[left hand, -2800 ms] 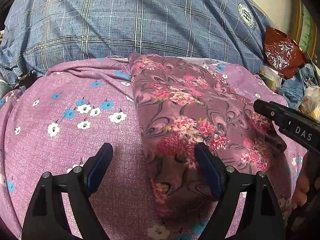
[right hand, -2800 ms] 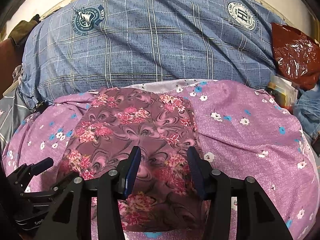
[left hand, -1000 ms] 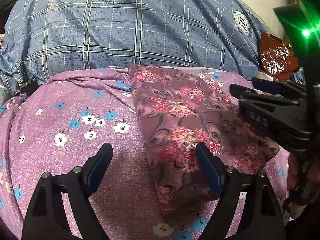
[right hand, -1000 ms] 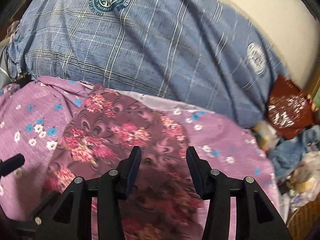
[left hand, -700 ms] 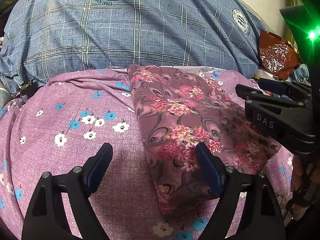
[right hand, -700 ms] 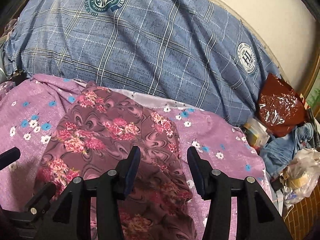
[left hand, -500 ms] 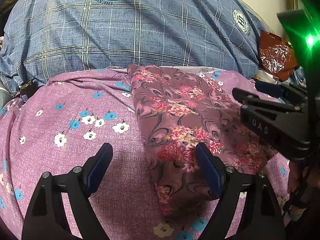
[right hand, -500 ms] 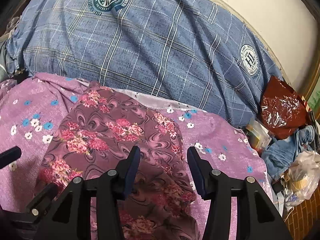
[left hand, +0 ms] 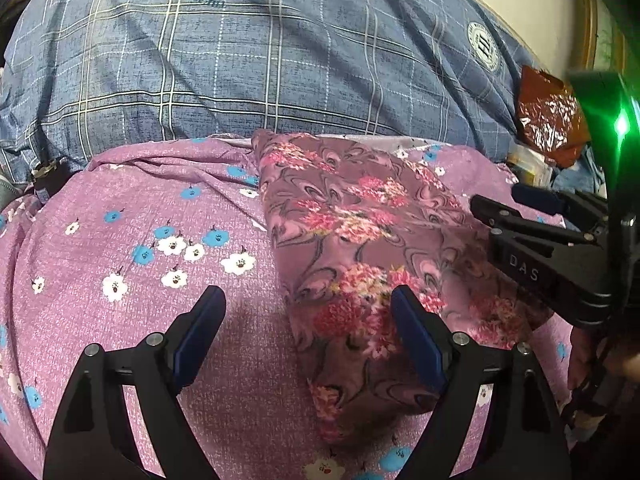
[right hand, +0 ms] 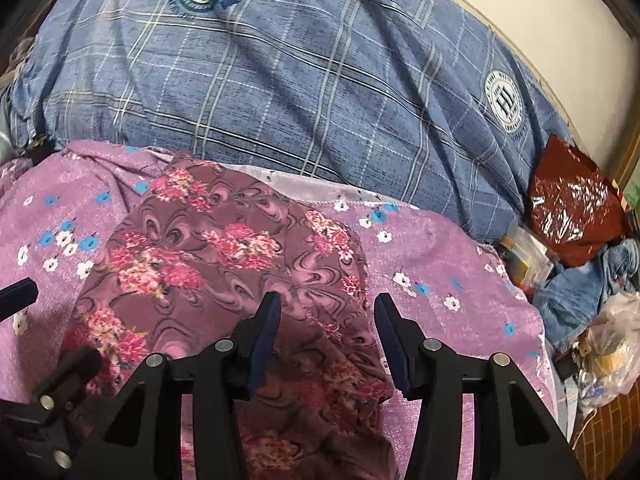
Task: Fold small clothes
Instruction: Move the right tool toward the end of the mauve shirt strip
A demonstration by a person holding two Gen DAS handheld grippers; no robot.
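**Desk:** What does the left wrist camera show?

**Photographer:** The left gripper (left hand: 306, 322) hovers low with its blue-padded fingers (left hand: 200, 332) spread wide, holding nothing. Between them lies bare purple floral sheet (left hand: 132, 280) on one side and the near left edge of the folded garment (left hand: 360, 264) on the other — a mauve cloth with pink flower clusters. The right-hand finger stands over that cloth; whether it touches, I cannot tell.

**Desk:** And the other tool?

**Photographer:** The right gripper (left hand: 516, 216) enters from the right of that view, black, above the garment's far side. Through its own camera the right gripper (right hand: 326, 336) has its fingers apart too, a narrower gap than the left one's, clamped on nothing, poised over the garment's right-hand edge.

**Desk:** Where exactly is the garment?

**Photographer:** Flat on the sheet, straight ahead of both tools, a rough rectangle running away from them toward a blue plaid quilt (right hand: 304, 80) — its far corner meets the quilt's lower edge.

**Desk:** Anything else in frame?

**Photographer:** Far right of the right gripper, beyond the sheet: a dark red foil bag (right hand: 572, 208), crumpled blue denim (right hand: 592, 280) and a clear plastic bag (right hand: 612, 344).
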